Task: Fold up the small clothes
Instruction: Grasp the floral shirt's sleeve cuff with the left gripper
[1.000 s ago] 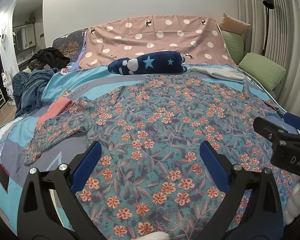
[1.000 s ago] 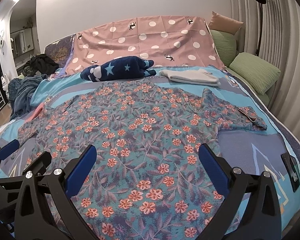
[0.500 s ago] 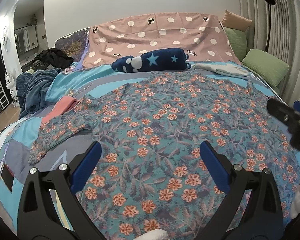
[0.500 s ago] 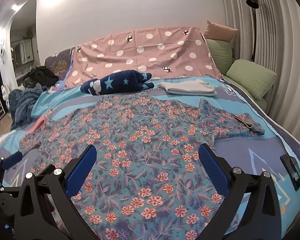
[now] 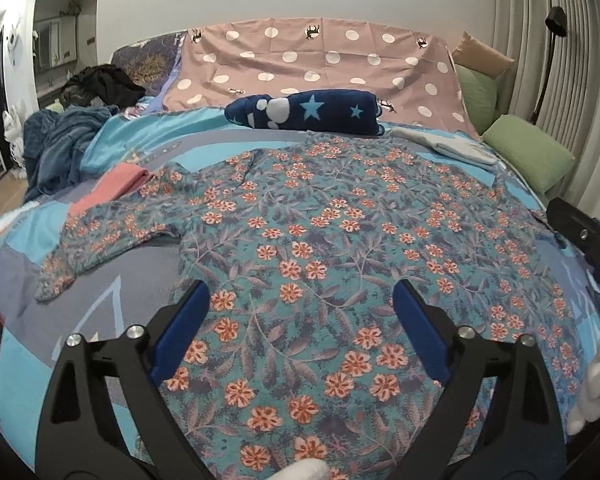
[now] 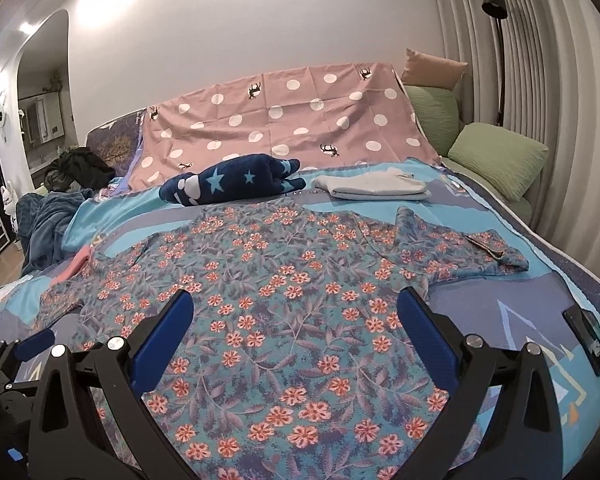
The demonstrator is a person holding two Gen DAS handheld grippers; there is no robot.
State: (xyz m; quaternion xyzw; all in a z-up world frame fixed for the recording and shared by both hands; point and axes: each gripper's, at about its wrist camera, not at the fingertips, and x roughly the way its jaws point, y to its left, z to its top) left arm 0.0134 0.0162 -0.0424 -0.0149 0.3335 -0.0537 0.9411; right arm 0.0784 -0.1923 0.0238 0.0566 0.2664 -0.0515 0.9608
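The floral top lies flat on the bed. Only the right view shows its right sleeve and bare bedspread beyond. Left tongs, just narrowing, and right tongs are spread, empty.

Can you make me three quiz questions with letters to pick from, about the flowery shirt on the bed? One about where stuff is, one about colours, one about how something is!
1. Where does the star blanket lie?
A. beyond the floral shirt, near the dotted sheet
B. on the floor
C. on top of the shirt

2. What colour are the shirt's flowers?
A. yellow
B. orange-pink
C. white

3. How is the shirt?
A. rolled up
B. hung up
C. spread flat, sleeves out

Answers: 1 A, it sits past the collar end; 2 B, orange-pink blooms on teal; 3 C, both sleeves stick out sideways.
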